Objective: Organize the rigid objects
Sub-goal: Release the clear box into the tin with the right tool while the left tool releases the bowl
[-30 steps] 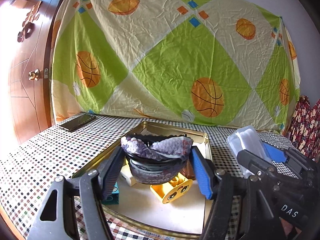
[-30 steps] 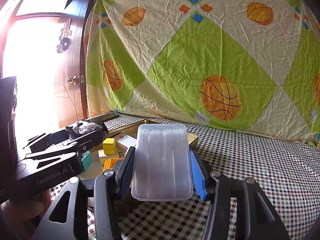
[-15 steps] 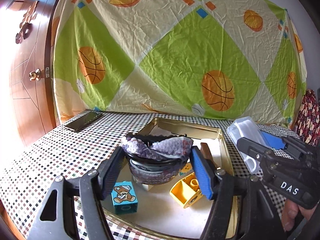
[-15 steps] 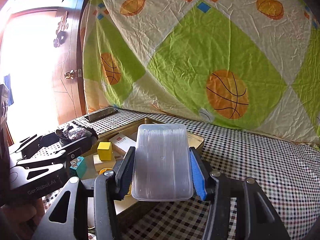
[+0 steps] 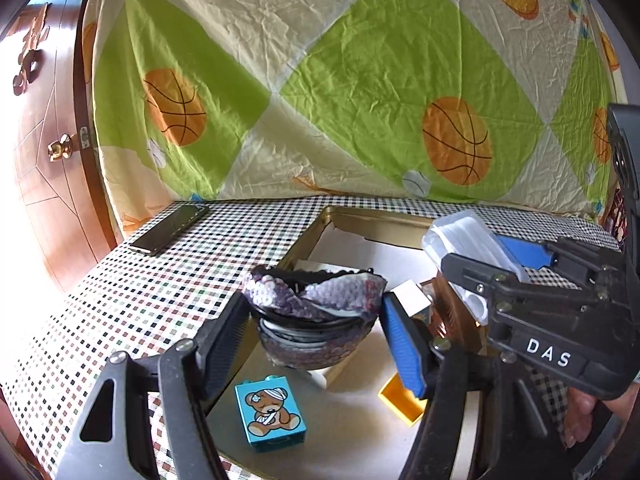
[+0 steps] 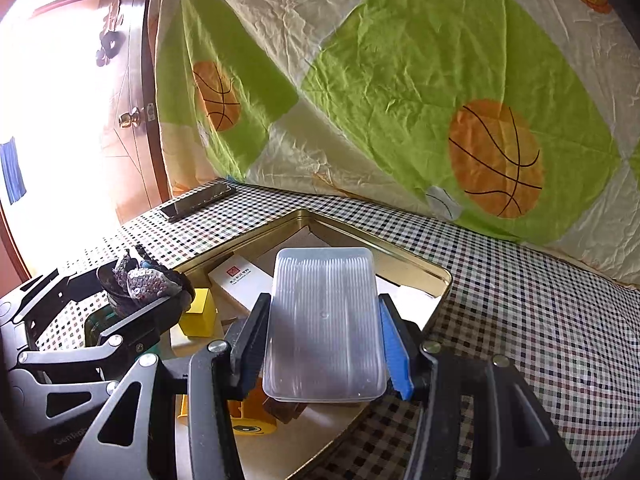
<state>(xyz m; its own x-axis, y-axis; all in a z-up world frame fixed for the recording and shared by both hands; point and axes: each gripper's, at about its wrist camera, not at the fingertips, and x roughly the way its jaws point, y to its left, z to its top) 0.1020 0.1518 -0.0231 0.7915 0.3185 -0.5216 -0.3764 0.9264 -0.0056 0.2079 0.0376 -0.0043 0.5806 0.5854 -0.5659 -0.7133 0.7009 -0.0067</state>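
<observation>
**Both my grippers loaded above the gold tin**

My left gripper (image 5: 316, 336) is clenched on a dark round bundle (image 5: 314, 316), a bowl-shaped thing wrapped in purple and grey sequined fabric, with one black pad and one blue pad pressing its sides. It hangs over the near left corner of the gold metal tray (image 5: 340, 216). Below it, on the tray's pale floor, stands a teal toy block (image 5: 272, 416) with a bandaged bear printed on its face, and just to the right of that lies a yellow open-topped block (image 5: 400, 400), partly hidden behind my blue finger.

My right gripper (image 6: 324, 344) is clenched on a clear ribbed plastic box (image 6: 324, 320), held flat between the pads with its long side running away from me. It sits over the tray (image 6: 436, 276), near its right rim. Under the box I can see a yellow round toy (image 6: 252, 424) with a black eye mark and something brown I cannot make out. Further in, a yellow cube (image 6: 198, 312) stands beside a white carton (image 6: 244, 280) with a small red mark.

The tray rests on a checked tablecloth (image 6: 540, 304). Toward the far left edge of the table lies a dark phone (image 6: 198, 202), well apart from the tray. Behind the table hangs a green and cream sheet (image 6: 400, 80) printed with basketballs, and to its left is a brown wooden door (image 5: 44, 152) with a brass knob
</observation>
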